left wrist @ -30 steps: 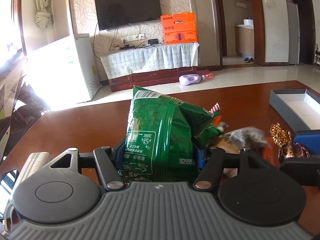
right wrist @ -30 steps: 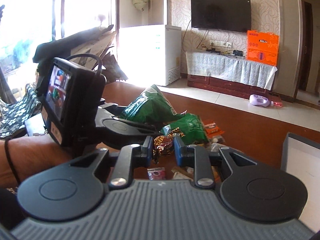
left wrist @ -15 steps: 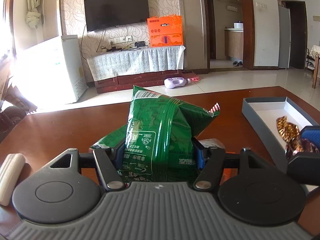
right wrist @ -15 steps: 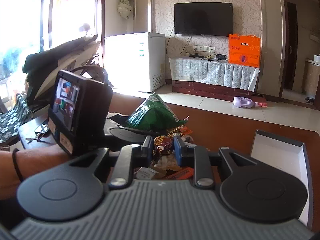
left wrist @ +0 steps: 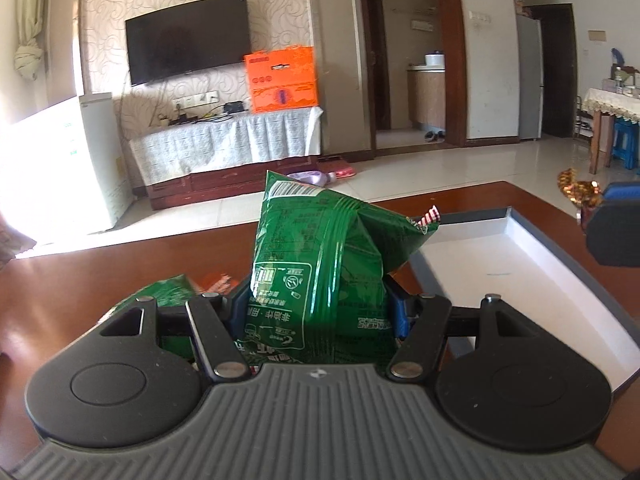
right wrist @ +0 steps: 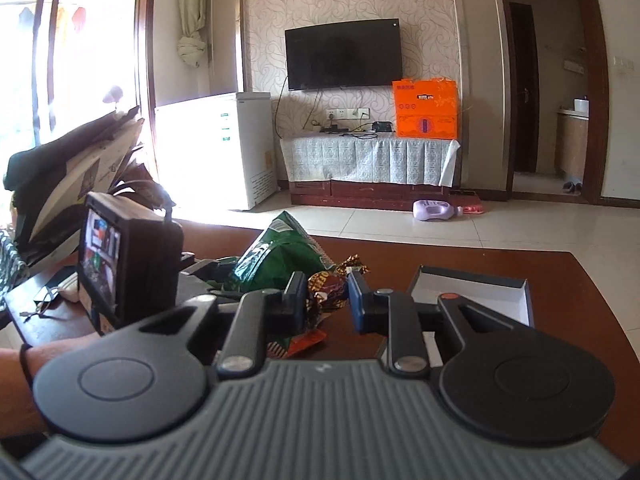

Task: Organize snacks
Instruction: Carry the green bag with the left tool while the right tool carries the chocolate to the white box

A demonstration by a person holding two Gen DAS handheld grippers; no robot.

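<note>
A green snack bag [left wrist: 320, 272] stands upright between the pads of my left gripper [left wrist: 318, 308], which is shut on it above the brown table. In the right wrist view the same green bag [right wrist: 280, 260] and the left gripper [right wrist: 224, 276] are to the left. My right gripper [right wrist: 326, 296] is shut on a brown and gold foil-wrapped candy [right wrist: 324, 290]. That candy [left wrist: 576, 190] and the right gripper [left wrist: 612, 224] also show at the right edge of the left wrist view. A shallow grey box [left wrist: 472, 216] with a white inside lies just right of the bag; the box [right wrist: 528, 296] is ahead of the right gripper.
A second green bag [left wrist: 168, 288] and an orange packet [left wrist: 216, 280] lie on the table [left wrist: 100, 272] left of the held bag. Another orange packet [right wrist: 304, 342] lies under the right gripper. A person's wrist [right wrist: 16, 380] is at the lower left. Table edges run behind the box.
Both grippers have swung to the right with their snacks. The grey box has come closer and more central, and the loose snack pile has slid off to the left.
</note>
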